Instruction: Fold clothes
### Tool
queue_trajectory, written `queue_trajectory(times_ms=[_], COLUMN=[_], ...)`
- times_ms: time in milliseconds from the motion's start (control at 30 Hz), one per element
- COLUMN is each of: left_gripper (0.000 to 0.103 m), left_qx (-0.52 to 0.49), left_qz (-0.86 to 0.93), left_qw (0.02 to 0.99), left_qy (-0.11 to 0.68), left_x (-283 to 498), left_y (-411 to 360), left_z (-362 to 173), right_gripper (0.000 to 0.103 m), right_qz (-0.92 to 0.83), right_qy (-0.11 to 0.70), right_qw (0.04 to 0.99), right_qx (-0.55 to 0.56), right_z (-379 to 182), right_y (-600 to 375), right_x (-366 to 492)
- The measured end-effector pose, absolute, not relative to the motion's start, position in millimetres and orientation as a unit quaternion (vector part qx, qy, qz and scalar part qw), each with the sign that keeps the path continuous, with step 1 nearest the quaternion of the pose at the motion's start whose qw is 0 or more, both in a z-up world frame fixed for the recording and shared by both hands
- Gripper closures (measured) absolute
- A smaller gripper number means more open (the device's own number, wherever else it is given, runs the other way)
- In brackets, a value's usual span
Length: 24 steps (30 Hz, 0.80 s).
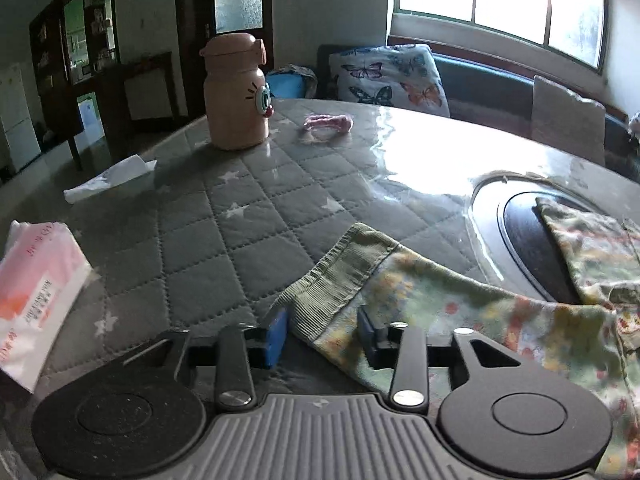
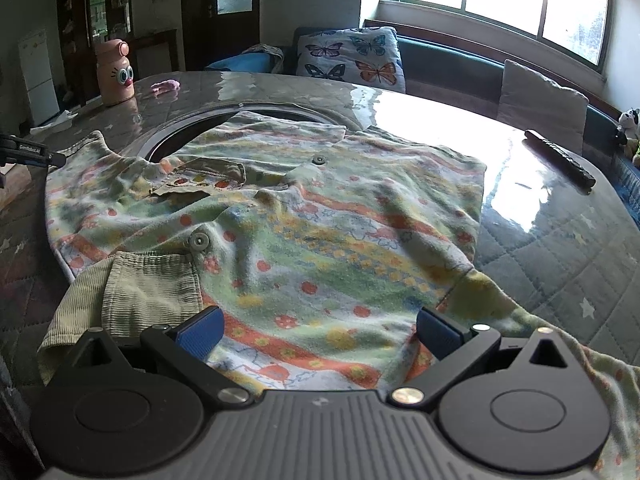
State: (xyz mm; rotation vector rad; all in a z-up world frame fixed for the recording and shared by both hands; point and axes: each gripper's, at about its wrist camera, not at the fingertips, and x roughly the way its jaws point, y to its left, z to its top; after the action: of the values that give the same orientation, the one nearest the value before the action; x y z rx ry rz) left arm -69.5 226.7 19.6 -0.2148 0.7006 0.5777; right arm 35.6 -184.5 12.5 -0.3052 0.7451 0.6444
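Observation:
A child's floral green, orange and yellow top (image 2: pixel 304 236) with olive ribbed cuffs lies spread on the round table, partly over a dark inset ring (image 2: pixel 188 136). My right gripper (image 2: pixel 320 332) is open, its blue pads wide apart above the garment's near hem, beside one ribbed cuff (image 2: pixel 140 292). My left gripper (image 1: pixel 324 332) is open at the end of a sleeve (image 1: pixel 460 304), its pads on either side of the ribbed cuff (image 1: pixel 340 272). The left gripper also shows at the left edge of the right wrist view (image 2: pixel 36 154).
The table has a grey quilted cover (image 1: pixel 224 232). On it are a pink bottle with cartoon eyes (image 1: pixel 236 92), a pink hair tie (image 1: pixel 328 124), a tissue (image 1: pixel 112 178), a tissue pack (image 1: pixel 36 296) and a dark remote (image 2: pixel 560 160). A butterfly pillow (image 2: pixel 352 58) sits on the sofa behind.

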Motion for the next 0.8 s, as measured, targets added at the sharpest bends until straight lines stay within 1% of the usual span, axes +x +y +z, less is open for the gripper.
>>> queue_trajectory(times_ms=[33,100,267,433,500,533,600,633,700,767,800], left_gripper=[0.094,0.096,0.096,0.096,0.090,0.089,0.083,0.082,0.082,0.082,0.082], left_qx=[-0.102,-0.097,-0.039,-0.035,-0.038,-0.041,-0.043,-0.040,-0.034,-0.022,-0.016], left_qz=[0.277,0.281,0.313,0.309,0.311,0.314,0.315,0.316,0.312,0.288,0.273], left_qw=[0.894,0.895,0.898,0.890,0.888,0.887,0.887,0.888,0.892,0.903,0.908], left_qy=[0.337,0.333,0.307,0.334,0.337,0.337,0.333,0.331,0.327,0.320,0.317], left_x=[-69,-69,-66,-58,-60,-62,-67,-69,-73,-75,-75], left_y=[227,228,223,227,228,229,228,226,220,204,196], left_z=[19,20,28,17,16,17,22,26,33,42,46], right_gripper=[0.000,0.000,0.000,0.000,0.000,0.000,0.000,0.000,0.005,0.016,0.018], right_qz=[0.308,0.307,0.309,0.309,0.306,0.307,0.312,0.316,0.328,0.343,0.353], right_qy=[0.357,0.357,0.362,0.363,0.360,0.358,0.351,0.349,0.346,0.347,0.347], right_qw=[0.870,0.870,0.867,0.869,0.870,0.871,0.872,0.872,0.870,0.865,0.861], right_qx=[-0.146,-0.147,-0.149,-0.135,-0.139,-0.140,-0.138,-0.135,-0.122,-0.115,-0.115], right_z=[12,13,11,8,11,13,19,22,30,36,38], right_y=[-185,-185,-188,-193,-192,-192,-193,-192,-190,-184,-180], right_x=[36,36,36,36,34,33,31,30,28,24,21])
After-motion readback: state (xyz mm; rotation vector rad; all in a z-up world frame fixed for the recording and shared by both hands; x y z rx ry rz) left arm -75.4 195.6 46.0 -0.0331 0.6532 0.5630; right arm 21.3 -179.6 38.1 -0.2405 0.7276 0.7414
